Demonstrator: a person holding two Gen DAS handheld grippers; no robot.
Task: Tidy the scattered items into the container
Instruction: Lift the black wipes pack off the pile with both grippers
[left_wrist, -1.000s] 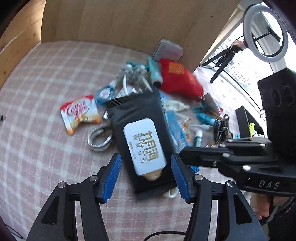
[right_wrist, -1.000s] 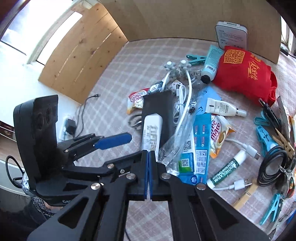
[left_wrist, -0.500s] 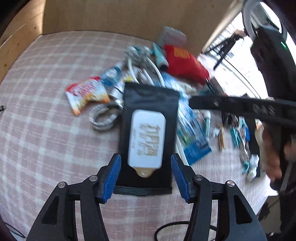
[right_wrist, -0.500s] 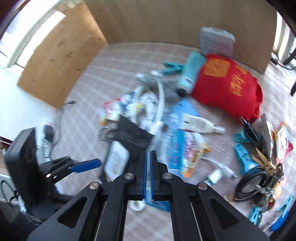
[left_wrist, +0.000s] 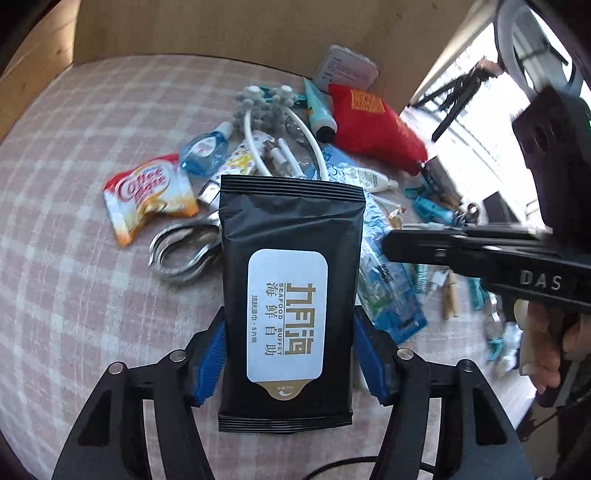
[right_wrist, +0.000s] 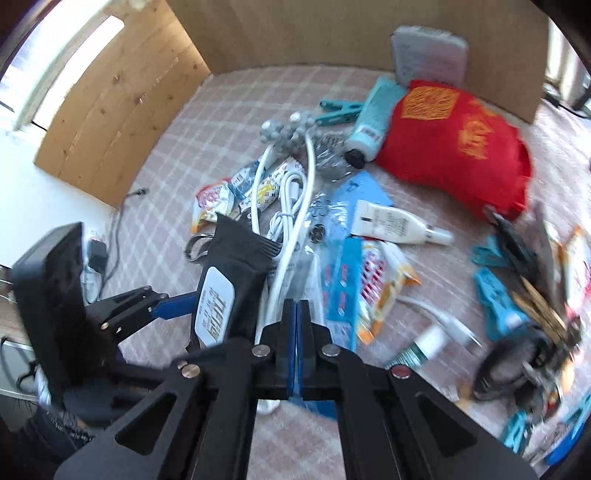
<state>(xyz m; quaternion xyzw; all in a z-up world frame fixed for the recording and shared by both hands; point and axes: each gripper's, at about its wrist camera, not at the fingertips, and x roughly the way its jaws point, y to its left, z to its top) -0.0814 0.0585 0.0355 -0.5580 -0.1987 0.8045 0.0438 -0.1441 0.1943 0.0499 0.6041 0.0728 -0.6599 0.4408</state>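
The checked counter (left_wrist: 74, 295) lies bare left of the black wipes pack (left_wrist: 288, 280), while scissors (left_wrist: 181, 251), cables (right_wrist: 291, 206) and packets crowd its far and right sides.

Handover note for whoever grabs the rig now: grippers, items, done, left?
Left gripper: jaws have just been opening; the black wipes pack sits between the pads, grip unclear.
Right gripper: shut, empty, over the blue packet.
Items: scissors, Coffee-mate sachet, red pouch, lotion tube and clips all scattered on the checked cloth.
Done: nothing visibly stowed; no container in view.
Left: secure the pack, then clear everything else.
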